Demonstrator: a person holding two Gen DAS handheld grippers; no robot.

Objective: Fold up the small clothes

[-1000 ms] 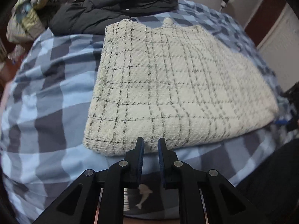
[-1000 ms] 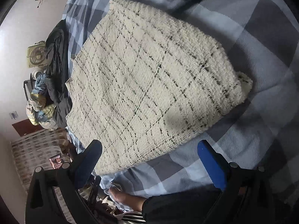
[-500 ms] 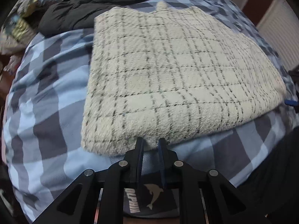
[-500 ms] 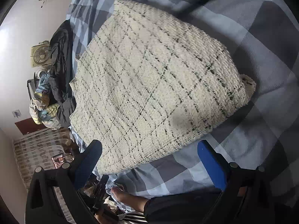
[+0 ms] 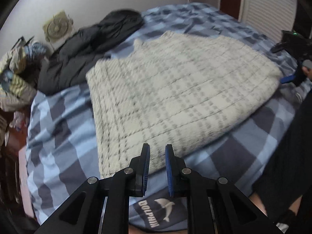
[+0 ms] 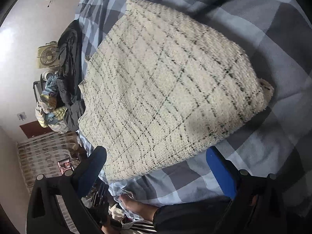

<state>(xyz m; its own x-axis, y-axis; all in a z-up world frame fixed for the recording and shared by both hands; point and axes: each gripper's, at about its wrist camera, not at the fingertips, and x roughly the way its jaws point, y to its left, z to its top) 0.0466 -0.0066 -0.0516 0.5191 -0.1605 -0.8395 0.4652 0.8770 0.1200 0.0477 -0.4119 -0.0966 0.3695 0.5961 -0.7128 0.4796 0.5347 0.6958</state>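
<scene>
Our left hand-held gripper (image 5: 157, 157) hovers at the near edge of the bed with its jaws narrow and nothing between them; our right hand-held gripper (image 6: 156, 167) is spread wide and empty at the same edge. Just ahead of both lies the cream checked garment (image 6: 165, 81), folded thick, resting on the blue plaid bedcover (image 5: 58, 136) toward the near side of the bed. Beyond it, near the far edge, a dark jacket (image 5: 91, 44) is heaped, well apart from the garment. We judge the main risk to be a shallow pinch: the knit looks bulky, so jaws closing on the top layer alone could peel the fold open, or catch the bedcover underneath. On the cloth below the left fingers we can read "DOLPHIN" (image 5: 149, 216) beside a dolphin figure.
</scene>
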